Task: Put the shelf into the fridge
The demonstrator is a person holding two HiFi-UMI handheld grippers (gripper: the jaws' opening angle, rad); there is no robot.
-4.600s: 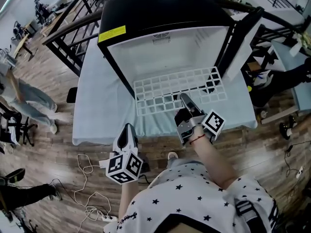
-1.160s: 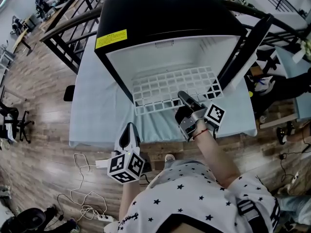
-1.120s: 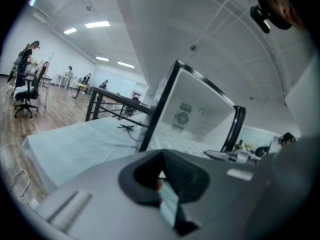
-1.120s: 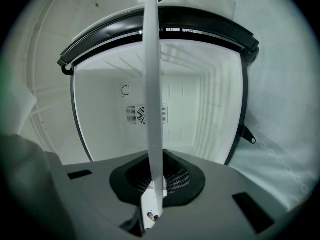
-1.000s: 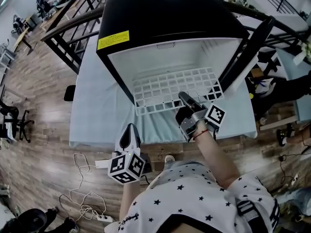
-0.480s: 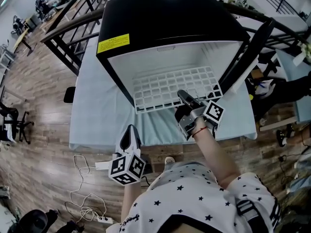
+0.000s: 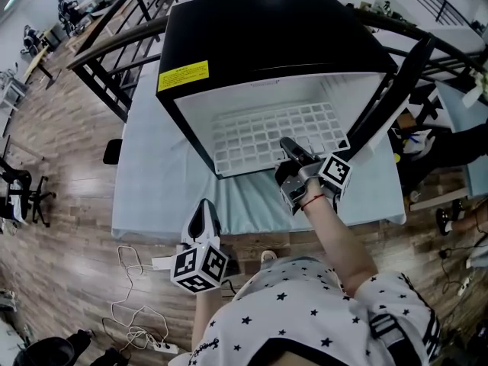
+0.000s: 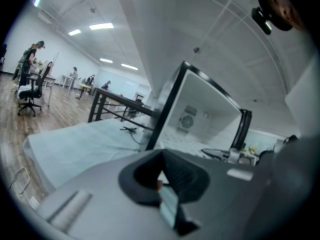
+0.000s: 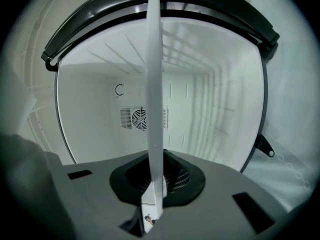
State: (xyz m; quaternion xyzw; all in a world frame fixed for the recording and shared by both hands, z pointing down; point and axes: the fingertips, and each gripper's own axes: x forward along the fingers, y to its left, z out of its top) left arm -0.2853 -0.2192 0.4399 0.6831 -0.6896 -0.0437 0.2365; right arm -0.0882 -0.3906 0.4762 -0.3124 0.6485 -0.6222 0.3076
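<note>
The white wire shelf (image 7: 267, 134) lies flat and mostly inside the open black fridge (image 7: 267, 29), its front edge near the fridge's opening. My right gripper (image 7: 292, 152) is shut on that front edge, right of its middle. In the right gripper view the shelf (image 9: 154, 84) shows edge-on as a thin white bar running from my jaws (image 9: 152, 204) toward the fridge's white back wall (image 9: 100, 109) with its fan grille. My left gripper (image 7: 203, 209) hangs low in front of the table, shut and holding nothing.
The fridge stands on a table with a pale blue cloth (image 7: 152, 181). Its door (image 7: 389, 90) is swung open at the right. Black railings (image 7: 114, 59) run behind. White cables (image 7: 137, 311) lie on the wooden floor at the lower left.
The shelf has slid deeper into the fridge, and my right gripper has gone forward with it. The left gripper has stayed where it was.
</note>
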